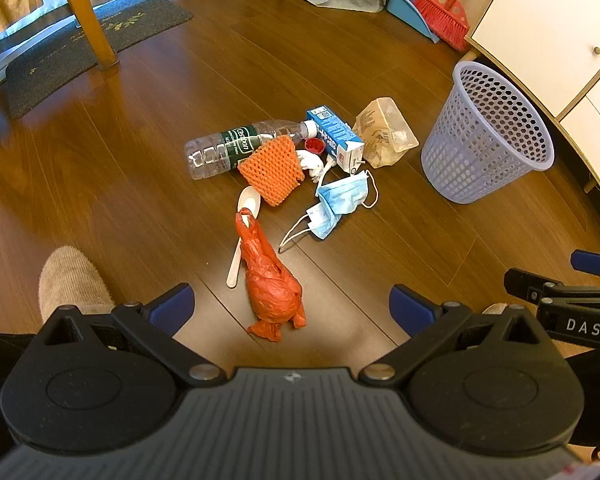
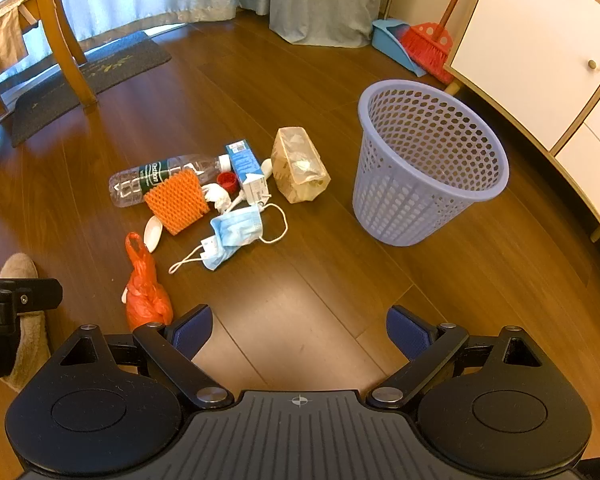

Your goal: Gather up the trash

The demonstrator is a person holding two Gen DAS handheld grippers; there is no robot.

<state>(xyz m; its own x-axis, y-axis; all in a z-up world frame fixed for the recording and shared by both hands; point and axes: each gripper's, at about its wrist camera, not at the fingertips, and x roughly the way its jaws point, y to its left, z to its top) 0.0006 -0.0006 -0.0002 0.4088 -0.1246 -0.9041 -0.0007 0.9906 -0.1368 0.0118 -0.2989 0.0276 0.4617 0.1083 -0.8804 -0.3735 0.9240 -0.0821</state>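
- The lavender perforated plastic basket (image 2: pixel 428 164) stands upright on the wood plank floor (image 2: pixel 308 304), just in front of a white cabinet (image 2: pixel 540 56); nothing shows through its mesh.
- The trash lies in a loose heap near the basket, on the side away from the cabinet: a crinkled clear bag (image 2: pixel 300 166) closest, then a blue-and-white carton (image 2: pixel 247 172), a red cap (image 2: pixel 227 181) and a clear bottle (image 2: pixel 160 178) on its side.
- An orange foam net sleeve (image 2: pixel 178 202) overlaps the bottle; crumpled blue face masks (image 2: pixel 234 234) sit nearer the grippers.
- A knotted orange plastic bag (image 1: pixel 270 280) covers part of a white spoon (image 1: pixel 248 204).
- The left gripper (image 1: pixel 292 308) hovers above that bag, jaws spread wide, holding nothing.
- The right gripper (image 2: pixel 300 330) is equally wide and empty over bare floor.
- A slippered foot (image 1: pixel 70 280) is partly hidden behind the left gripper.
- Beyond the basket, a red broom (image 2: pixel 426 46) and blue dustpan (image 2: pixel 392 38) lean by the cabinet.
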